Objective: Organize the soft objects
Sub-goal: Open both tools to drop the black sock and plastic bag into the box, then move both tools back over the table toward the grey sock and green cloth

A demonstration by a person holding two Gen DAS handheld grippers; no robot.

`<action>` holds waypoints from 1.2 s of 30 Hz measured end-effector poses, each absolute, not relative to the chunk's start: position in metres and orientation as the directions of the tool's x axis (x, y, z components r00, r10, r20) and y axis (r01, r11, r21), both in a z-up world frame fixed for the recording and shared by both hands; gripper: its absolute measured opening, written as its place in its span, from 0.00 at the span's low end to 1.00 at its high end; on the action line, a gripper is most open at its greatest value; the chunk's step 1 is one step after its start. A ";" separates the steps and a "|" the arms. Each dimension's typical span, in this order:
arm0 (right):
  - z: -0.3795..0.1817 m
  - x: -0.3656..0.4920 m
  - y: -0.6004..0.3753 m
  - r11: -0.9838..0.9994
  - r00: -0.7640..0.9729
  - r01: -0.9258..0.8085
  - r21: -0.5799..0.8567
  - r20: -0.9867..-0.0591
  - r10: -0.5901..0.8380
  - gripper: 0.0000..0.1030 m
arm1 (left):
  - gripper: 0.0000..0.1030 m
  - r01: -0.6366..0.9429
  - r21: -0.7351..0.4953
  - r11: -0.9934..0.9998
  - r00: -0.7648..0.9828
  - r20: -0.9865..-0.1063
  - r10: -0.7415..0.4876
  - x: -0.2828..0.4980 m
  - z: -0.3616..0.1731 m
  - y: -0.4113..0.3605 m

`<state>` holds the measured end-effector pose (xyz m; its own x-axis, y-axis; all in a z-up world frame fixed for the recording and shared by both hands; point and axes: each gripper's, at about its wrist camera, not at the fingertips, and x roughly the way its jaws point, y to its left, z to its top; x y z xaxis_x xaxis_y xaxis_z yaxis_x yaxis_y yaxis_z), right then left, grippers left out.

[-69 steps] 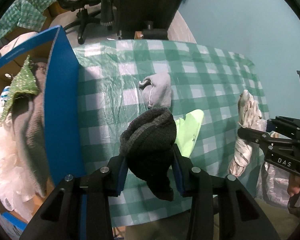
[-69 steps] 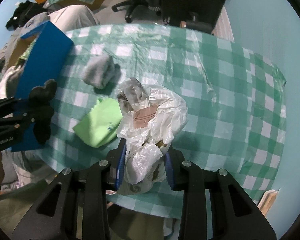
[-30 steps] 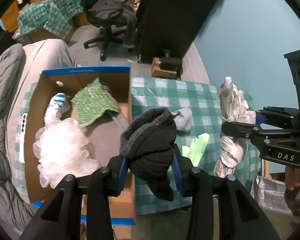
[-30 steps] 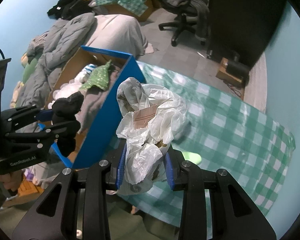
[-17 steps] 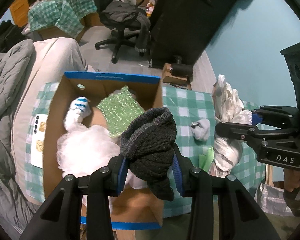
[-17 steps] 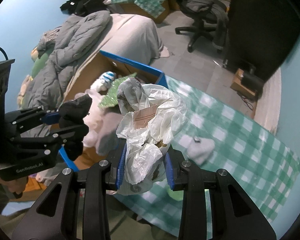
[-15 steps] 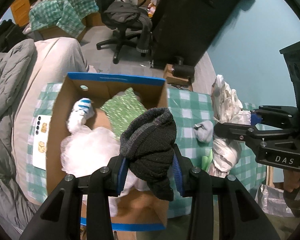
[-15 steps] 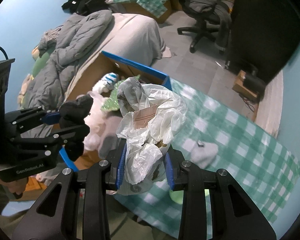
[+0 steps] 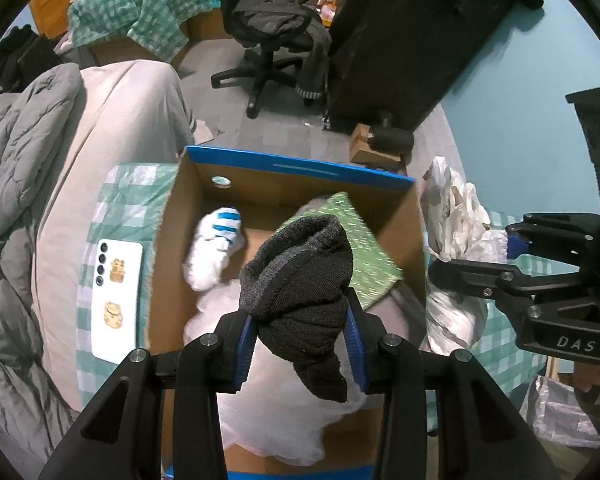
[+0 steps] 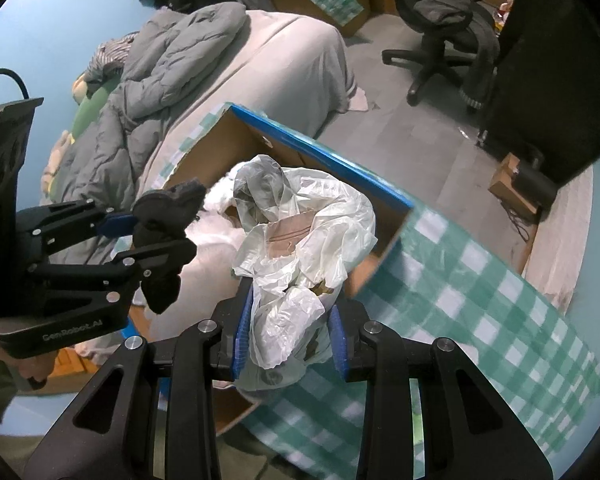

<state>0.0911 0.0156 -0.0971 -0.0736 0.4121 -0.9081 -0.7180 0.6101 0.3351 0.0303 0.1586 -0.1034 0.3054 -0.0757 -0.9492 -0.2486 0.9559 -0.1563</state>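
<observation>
My left gripper (image 9: 300,344) is shut on a dark grey knit sock (image 9: 300,280) and holds it above an open cardboard box with blue edges (image 9: 296,168). Inside the box lie a white and blue striped sock (image 9: 214,248), a green glittery cloth (image 9: 364,248) and white fluffy stuff (image 9: 276,412). My right gripper (image 10: 290,340) is shut on a crumpled white plastic bag (image 10: 300,248), held over the box's right side (image 10: 320,152). The left gripper and sock also show in the right wrist view (image 10: 160,232).
The box stands on a table with a green checked cloth (image 10: 480,300). A white phone (image 9: 114,296) lies left of the box. A bed with a grey quilt (image 10: 160,68) is at the left. An office chair (image 9: 268,36) and a dark cabinet (image 9: 420,40) stand behind.
Both grippers have moved left from over the table to above the box, each still holding its item. The grey sock and green cloth on the table have left the view.
</observation>
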 end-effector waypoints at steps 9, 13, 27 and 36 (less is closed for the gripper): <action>-0.106 0.098 0.044 0.608 -0.102 -0.716 0.343 -0.913 0.395 0.31 | 0.39 -0.248 -0.151 0.957 0.263 -0.961 -0.084 0.046 -0.122 0.181; -0.111 0.099 0.053 0.605 -0.126 -0.714 0.352 -0.915 0.383 0.33 | 0.41 -0.275 -0.148 0.950 0.247 -0.966 -0.079 0.047 -0.128 0.187; -0.098 0.096 0.047 0.622 -0.074 -0.709 0.332 -0.912 0.403 0.58 | 0.66 -0.346 -0.154 0.926 0.279 -0.959 -0.055 0.022 -0.117 0.191; -0.090 0.085 0.015 0.658 -0.045 -0.680 0.325 -0.913 0.405 0.59 | 0.68 -0.346 -0.162 0.924 0.310 -0.949 -0.050 0.004 -0.098 0.174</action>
